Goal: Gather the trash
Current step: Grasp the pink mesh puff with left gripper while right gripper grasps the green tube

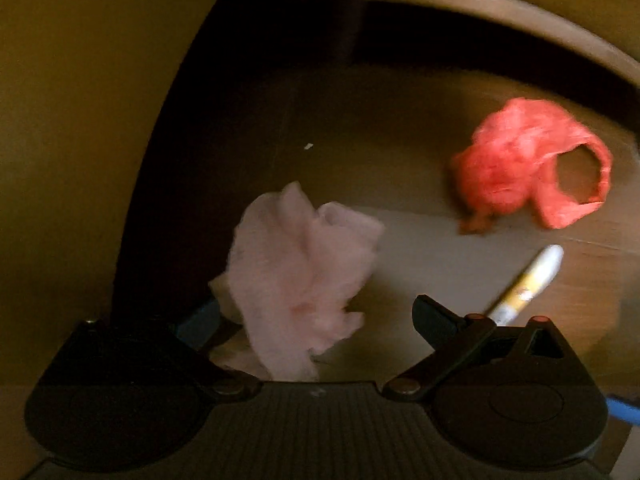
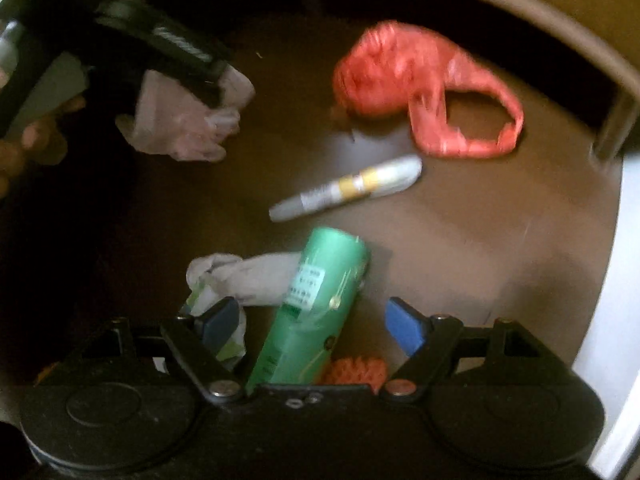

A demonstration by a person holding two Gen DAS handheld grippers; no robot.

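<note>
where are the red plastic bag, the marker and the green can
red plastic bag (image 2: 384, 76): right wrist view, on its crumpled body
marker (image 2: 348, 190): right wrist view, on the yellow band at mid barrel
green can (image 2: 316, 304): right wrist view, on its side wall by the label

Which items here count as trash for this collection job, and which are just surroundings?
Trash to collect:
- crumpled tissue, between the left gripper's fingers
- red plastic bag
- marker pen
- green can, between the right gripper's open fingers
- white wrapper
- orange mesh scrap

Just surroundings:
- brown table
- chair frame
</note>
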